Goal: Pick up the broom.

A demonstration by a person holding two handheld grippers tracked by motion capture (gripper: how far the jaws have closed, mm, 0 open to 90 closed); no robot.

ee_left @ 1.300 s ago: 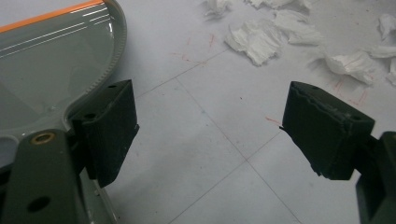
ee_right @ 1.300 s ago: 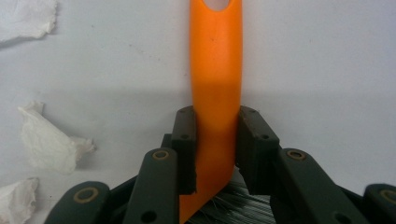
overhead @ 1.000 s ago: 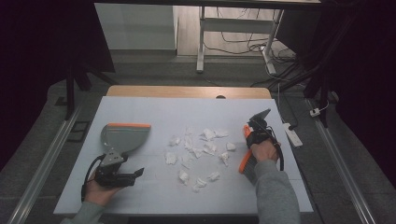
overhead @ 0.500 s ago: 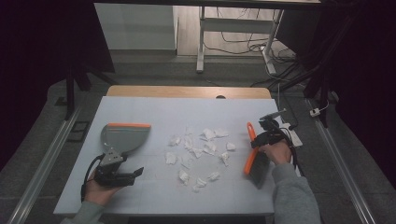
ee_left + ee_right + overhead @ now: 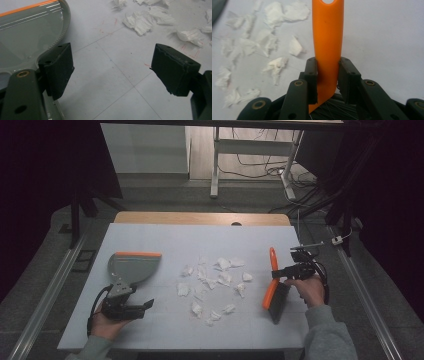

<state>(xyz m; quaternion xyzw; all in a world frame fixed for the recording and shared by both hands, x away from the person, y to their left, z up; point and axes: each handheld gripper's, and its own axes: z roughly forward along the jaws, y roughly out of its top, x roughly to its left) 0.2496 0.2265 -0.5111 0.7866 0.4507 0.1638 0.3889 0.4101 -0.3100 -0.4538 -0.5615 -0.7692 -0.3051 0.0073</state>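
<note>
Right gripper (image 5: 289, 270) at the right of the table (image 5: 165, 232), clamped on the brush (image 5: 273, 285) — pads (image 5: 312, 75) pressed against both sides of the orange handle, low down near the bristles. Handle seen rising straight up between the jaws in the right gripper view, hanging hole at its top end. In the high view, brush lying lengthwise on the table, orange handle pointing away from the person, dark bristle head toward the near edge, right hand (image 5: 309, 290) just beside it.

Left gripper (image 5: 131, 307) at the near left of the table, held in the left hand (image 5: 107, 320). Jaws standing wide apart, nothing between them but bare table top. Left pad (image 5: 58, 70) just beside the rounded rear rim of the dustpan (image 5: 132, 267); contact not determinable.

Dustpan flat on the table ahead of the left gripper, grey body, orange lip along its far edge.

Paper scraps (image 5: 215, 280) — white, torn, crumpled — scattered loosely across the middle of the table, between dustpan and brush, touching neither. Nearest scraps to the brush a short way to its left. Several scraps also visible ahead of the left gripper, well apart from its jaws.
</note>
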